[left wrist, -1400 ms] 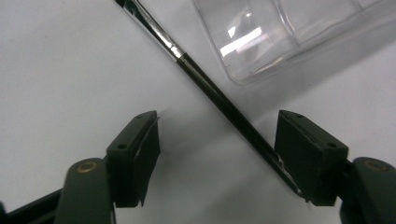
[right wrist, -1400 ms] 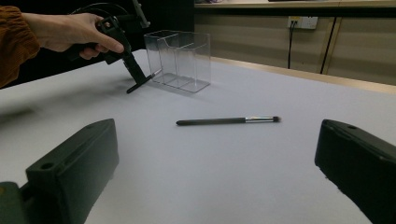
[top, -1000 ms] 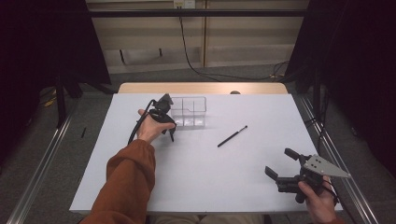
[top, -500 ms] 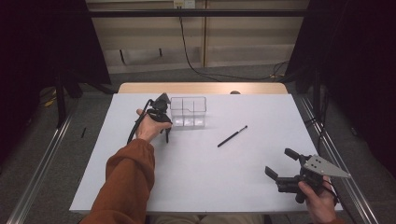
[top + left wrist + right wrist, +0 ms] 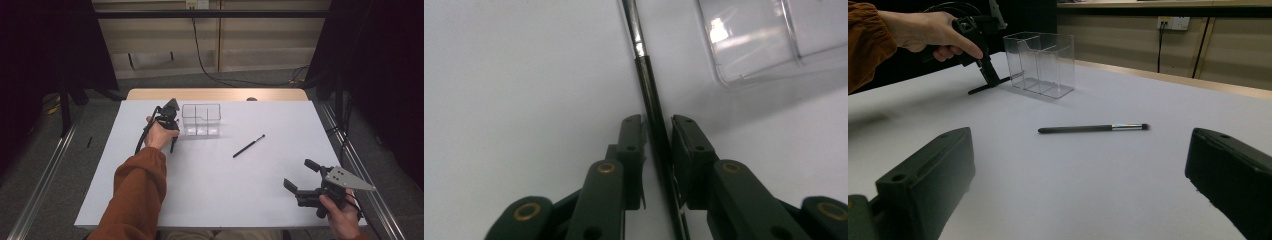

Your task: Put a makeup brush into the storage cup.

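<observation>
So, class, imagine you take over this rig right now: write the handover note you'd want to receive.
Left gripper: jaws have just been closing on the first brush, which lies on the table beside the clear organiser; the pads look to be on its handle.
Right gripper: open, holding nothing, near the front right of the table.
Second brush: lies flat mid-table, untouched.
Done: first brush gripped, not yet lifted; the organiser looks empty.
Left: probably lift the first brush into the organiser, then do the same with the second brush.
</observation>
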The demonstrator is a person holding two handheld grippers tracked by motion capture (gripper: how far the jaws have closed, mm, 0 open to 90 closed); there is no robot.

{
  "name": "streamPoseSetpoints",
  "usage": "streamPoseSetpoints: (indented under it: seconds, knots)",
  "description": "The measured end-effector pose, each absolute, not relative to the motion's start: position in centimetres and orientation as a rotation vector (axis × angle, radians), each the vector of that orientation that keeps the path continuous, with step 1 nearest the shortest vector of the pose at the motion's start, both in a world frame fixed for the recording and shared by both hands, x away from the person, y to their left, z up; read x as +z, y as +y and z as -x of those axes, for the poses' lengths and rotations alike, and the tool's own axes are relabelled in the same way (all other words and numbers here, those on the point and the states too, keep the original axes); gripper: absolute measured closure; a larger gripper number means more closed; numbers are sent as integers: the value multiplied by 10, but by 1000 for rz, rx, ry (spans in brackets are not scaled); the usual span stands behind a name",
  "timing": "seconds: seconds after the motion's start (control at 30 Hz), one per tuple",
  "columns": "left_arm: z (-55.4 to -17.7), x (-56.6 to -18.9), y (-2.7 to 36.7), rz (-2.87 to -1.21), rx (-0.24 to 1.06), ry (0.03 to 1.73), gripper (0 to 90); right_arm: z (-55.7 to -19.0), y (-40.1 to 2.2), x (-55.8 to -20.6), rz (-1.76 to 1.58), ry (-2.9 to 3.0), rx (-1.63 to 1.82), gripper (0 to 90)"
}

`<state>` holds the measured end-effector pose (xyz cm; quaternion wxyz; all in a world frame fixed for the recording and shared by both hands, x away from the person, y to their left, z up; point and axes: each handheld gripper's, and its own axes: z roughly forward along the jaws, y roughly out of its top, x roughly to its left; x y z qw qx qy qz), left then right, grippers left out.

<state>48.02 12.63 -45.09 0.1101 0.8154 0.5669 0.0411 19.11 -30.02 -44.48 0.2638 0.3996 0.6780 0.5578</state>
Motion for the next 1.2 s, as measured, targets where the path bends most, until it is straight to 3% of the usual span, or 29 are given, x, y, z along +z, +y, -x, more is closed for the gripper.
streamPoseSetpoints:
  seconds: [0.17,1.2]
  knots:
    - [-482,-451,128,-2390,111,1678,838,-191,-300,-445,-1077,1833,1505,0]
    - [-478,-443,146,-2298,96,1645,843,-191,-301,-445,-1086,1830,1502,0]
